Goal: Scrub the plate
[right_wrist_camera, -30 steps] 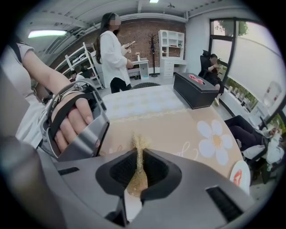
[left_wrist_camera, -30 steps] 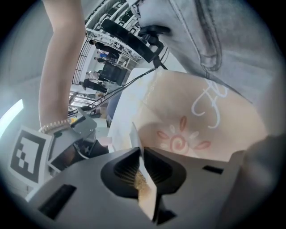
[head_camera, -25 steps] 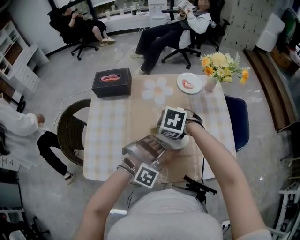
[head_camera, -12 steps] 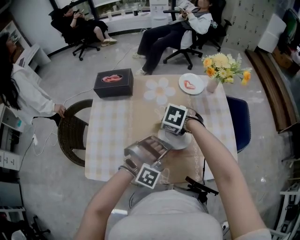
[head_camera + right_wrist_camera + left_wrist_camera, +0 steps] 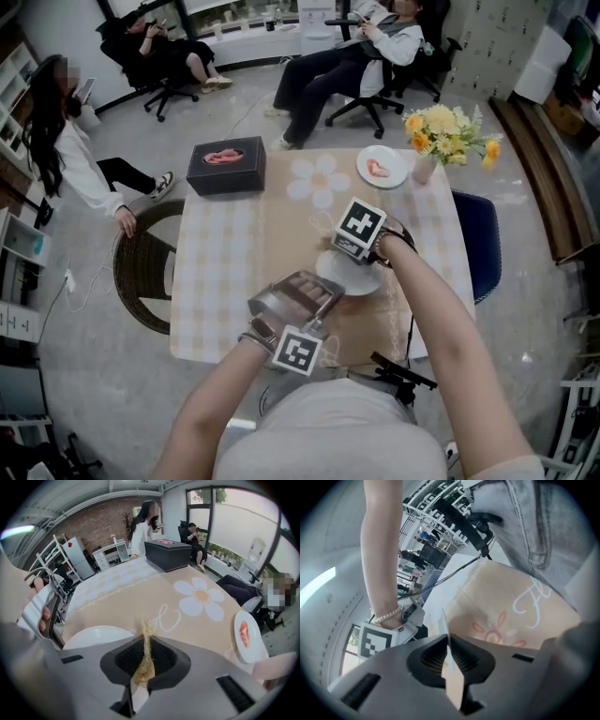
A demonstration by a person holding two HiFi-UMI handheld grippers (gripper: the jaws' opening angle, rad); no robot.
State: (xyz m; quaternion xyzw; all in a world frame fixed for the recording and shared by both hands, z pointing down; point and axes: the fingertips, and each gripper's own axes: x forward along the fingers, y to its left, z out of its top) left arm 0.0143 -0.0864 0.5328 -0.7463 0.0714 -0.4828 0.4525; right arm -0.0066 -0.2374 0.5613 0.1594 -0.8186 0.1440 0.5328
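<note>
Arms: both bare forearms were extended forward over the tablecloth (image 5: 281,225). The left came in from the lower left. The right came in from the lower right, with its wrist bent down toward the white plate (image 5: 364,281). A bead bracelet (image 5: 387,616) was noted on the right wrist.

Left gripper (image 5: 449,645): it was clenched on the plate's near-left rim. The rim was seen edge-on, pinched between the ribbed pads (image 5: 430,658). The plate was held low over the beige centre of the cloth. Whether its far edge rested on the cloth could not be told.

Right gripper (image 5: 146,651): it was held over the plate's far side, marker cube uppermost. The jaws were closed on a straw-coloured fibre scrubber (image 5: 146,632), with a tuft left sticking out past the tips. In the right gripper view the plate's face was seen just left of and below the jaws. Contact between scrubber and plate could not be made out.

Writing: white cursive script was printed on the cloth beside the plate, but too little of it was visible to be read. A white daisy print (image 5: 317,180) was recorded beyond the plate.

Surroundings: a second plate (image 5: 394,159) bearing something red was seen well beyond the plate. Yellow flowers (image 5: 441,127) stood just right of that second plate. A black box (image 5: 225,180) was noted beyond the plate to the far left.
</note>
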